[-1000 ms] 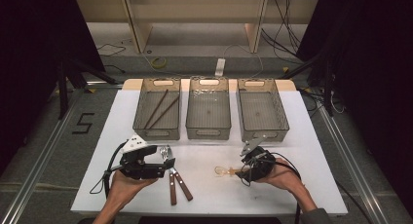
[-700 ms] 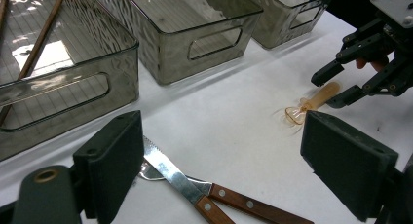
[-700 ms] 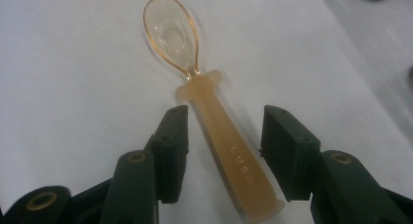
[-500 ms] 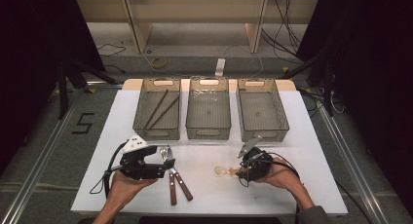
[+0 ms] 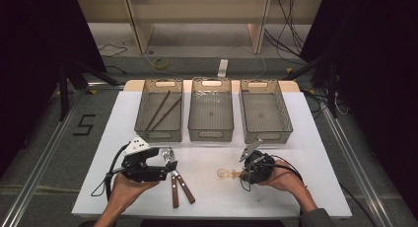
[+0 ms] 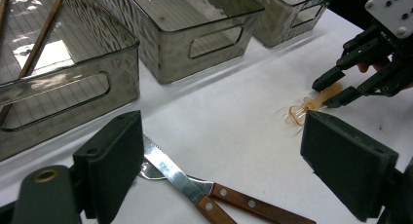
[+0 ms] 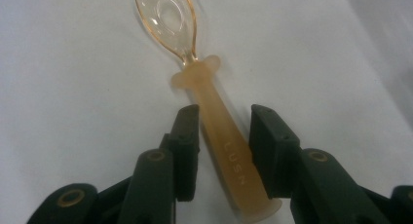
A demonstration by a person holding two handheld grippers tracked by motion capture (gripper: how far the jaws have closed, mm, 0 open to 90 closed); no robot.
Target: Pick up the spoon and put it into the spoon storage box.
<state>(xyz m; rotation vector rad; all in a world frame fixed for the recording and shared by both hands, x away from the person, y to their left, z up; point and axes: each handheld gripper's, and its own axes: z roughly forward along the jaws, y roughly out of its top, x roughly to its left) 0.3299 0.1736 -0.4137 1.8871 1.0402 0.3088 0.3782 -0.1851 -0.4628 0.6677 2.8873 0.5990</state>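
Right gripper [image 7: 223,136] is set astride the amber spoon [image 7: 214,117] handle on the near right of the table [image 5: 305,138]; its jaws have just been closing, narrow gaps remaining. Left gripper [image 6: 234,165] is held wide above two knives [image 6: 195,185], near left.

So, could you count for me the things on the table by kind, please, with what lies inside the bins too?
Bins: 3, left, middle, right
Chopsticks in the left bin: 2
Knives with wooden handles: 2
Amber plastic spoon: 1
Total: 8
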